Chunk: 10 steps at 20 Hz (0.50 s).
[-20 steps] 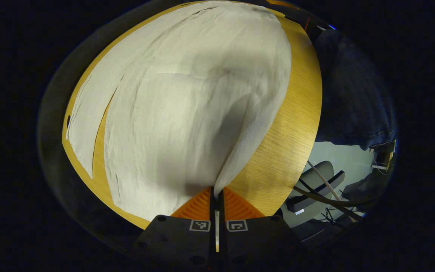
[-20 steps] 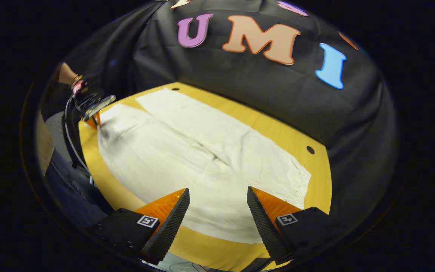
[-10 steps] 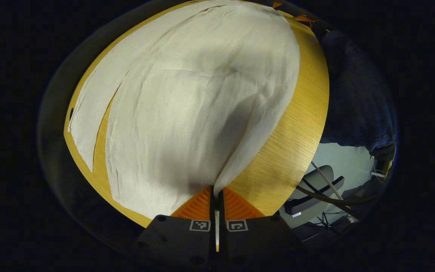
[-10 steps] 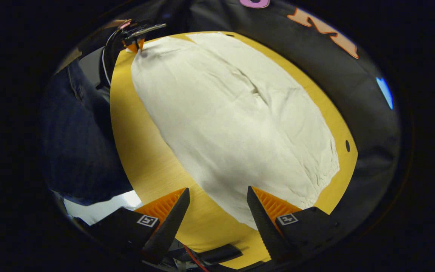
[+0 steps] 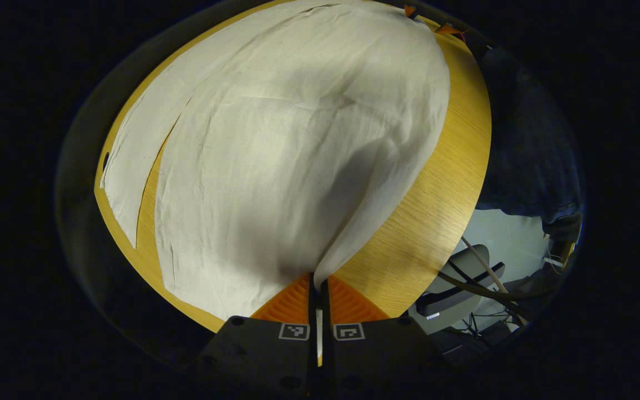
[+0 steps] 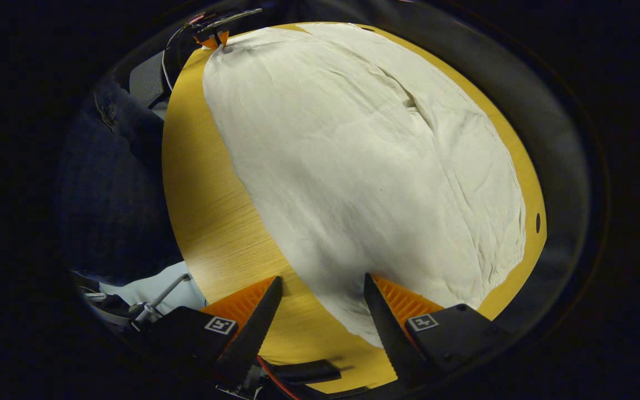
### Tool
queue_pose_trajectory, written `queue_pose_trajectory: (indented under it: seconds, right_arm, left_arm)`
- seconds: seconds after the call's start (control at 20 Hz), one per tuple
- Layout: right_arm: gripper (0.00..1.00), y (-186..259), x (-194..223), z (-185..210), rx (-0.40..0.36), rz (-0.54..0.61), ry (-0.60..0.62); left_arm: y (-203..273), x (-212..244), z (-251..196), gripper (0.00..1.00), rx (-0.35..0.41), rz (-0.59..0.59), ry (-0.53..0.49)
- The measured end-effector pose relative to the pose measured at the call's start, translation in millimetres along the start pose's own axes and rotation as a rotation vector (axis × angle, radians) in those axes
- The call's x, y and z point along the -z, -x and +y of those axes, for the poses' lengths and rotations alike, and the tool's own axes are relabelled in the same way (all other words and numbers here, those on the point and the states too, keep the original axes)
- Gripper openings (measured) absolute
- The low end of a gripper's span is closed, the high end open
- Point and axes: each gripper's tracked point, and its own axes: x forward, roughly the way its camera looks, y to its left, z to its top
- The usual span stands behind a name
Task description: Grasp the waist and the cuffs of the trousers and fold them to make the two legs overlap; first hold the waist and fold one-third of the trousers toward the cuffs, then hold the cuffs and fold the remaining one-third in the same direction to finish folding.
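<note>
Pale cream trousers (image 5: 298,139) lie spread flat on the round wooden table (image 5: 436,194). My left gripper (image 5: 318,278) is shut on the near corner of the cuff, and the cloth rises slightly into its jaws. A narrow strip of table separates the far leg (image 5: 131,155) from the near one. In the right gripper view the trousers (image 6: 364,166) run away from me, and my right gripper (image 6: 323,286) hangs open above the near waist corner, its fingers either side of the cloth's edge. The left gripper (image 6: 213,40) shows far off at the cuff. The right gripper (image 5: 428,19) peeks in at the waist end.
A person in dark clothes (image 6: 109,183) stands along the table's near side (image 6: 203,194). A grey chair (image 5: 453,283) and cables sit on the floor beyond the edge. A small hole (image 6: 538,222) marks the tabletop by the far waist corner.
The right gripper has swung and come down toward the near waist corner, staying open. The left gripper keeps its hold on the cuff, barely shifting.
</note>
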Motion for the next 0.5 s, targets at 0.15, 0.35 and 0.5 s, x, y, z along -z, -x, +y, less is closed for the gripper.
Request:
queue_pose_trajectory:
  seconds: [0.15,0.35,0.5]
  right_arm:
    - [0.85,-1.7,-0.2,1.3,-0.005,0.040,-0.010]
    - [0.58,0.8,1.2,-3.2,0.019,0.074,-0.016]
    - [0.28,2.5,2.1,-12.2,0.081,0.089,-0.017]
  left_arm:
    - [-0.9,0.4,1.0,0.01,-0.001,0.003,-0.007]
    - [-1.9,0.7,0.4,0.01,0.004,0.003,-0.011]
    - [-2.2,0.2,-0.2,0.01,0.013,0.000,-0.008]
